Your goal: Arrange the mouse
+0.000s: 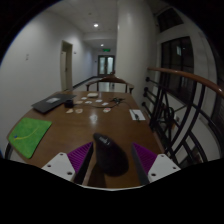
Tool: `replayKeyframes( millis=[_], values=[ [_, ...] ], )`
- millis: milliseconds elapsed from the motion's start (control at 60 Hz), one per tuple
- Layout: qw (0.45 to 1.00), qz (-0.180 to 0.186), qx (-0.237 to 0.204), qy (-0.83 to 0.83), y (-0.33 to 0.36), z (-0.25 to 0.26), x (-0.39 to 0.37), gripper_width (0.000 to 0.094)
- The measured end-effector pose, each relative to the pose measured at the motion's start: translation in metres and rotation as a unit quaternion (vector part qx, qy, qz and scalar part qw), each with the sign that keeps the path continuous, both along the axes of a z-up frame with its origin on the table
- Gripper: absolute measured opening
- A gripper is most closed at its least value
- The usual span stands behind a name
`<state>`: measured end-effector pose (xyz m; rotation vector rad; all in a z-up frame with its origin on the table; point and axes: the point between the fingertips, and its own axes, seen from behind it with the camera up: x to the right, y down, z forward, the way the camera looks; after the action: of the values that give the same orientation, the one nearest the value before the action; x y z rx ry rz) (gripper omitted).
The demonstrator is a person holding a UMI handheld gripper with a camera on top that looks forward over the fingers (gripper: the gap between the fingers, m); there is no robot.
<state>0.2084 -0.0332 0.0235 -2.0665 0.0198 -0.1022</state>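
An office building's hallway: a long brown wooden bench [75,128] strewn with papers fills the frame's centre, white walls and doors [66,64] upper left, a curved dark railing [185,95] at right.

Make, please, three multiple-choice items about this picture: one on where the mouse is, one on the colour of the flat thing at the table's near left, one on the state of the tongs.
1. Where is the black mouse?
A. Between the fingers of the tongs
B. On the laptop
C. On the floor by the railing

2. What colour is the flat mat on the near left part of the table?
A. Red
B. Green
C. White

3. How do the tongs stand?
A. Wide open with nothing between the fingers
C. Out of sight
B. Fingers at either side of the mouse

Answers:
1. A: the dark mouse sits between the two purple pads.
2. B: the mat is plainly green.
3. B: one finger shows at each side of the mouse; whether they press on it cannot be told.
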Motion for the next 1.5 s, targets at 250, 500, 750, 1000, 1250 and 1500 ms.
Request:
replayKeyframes(
  millis=[250,500,750,1000,1250,1500],
  values=[
    [1.0,-0.018,0.011,0.013,0.04,-0.01,0.01,0.0385],
    [0.999,-0.014,0.041,0.03,0.042,-0.005,0.007,0.0264],
    [0.993,-0.053,0.106,-0.008,0.023,0.105,-0.024,0.0241],
    [0.982,0.009,0.189,0.028,0.029,0.191,-0.243,0.0242],
    [0.996,0.05,0.032,0.064,0.048,0.032,-0.371,0.0242],
    [0.999,0.038,0.022,-0.008,0.051,-0.002,-0.363,0.0287]
  ],
)
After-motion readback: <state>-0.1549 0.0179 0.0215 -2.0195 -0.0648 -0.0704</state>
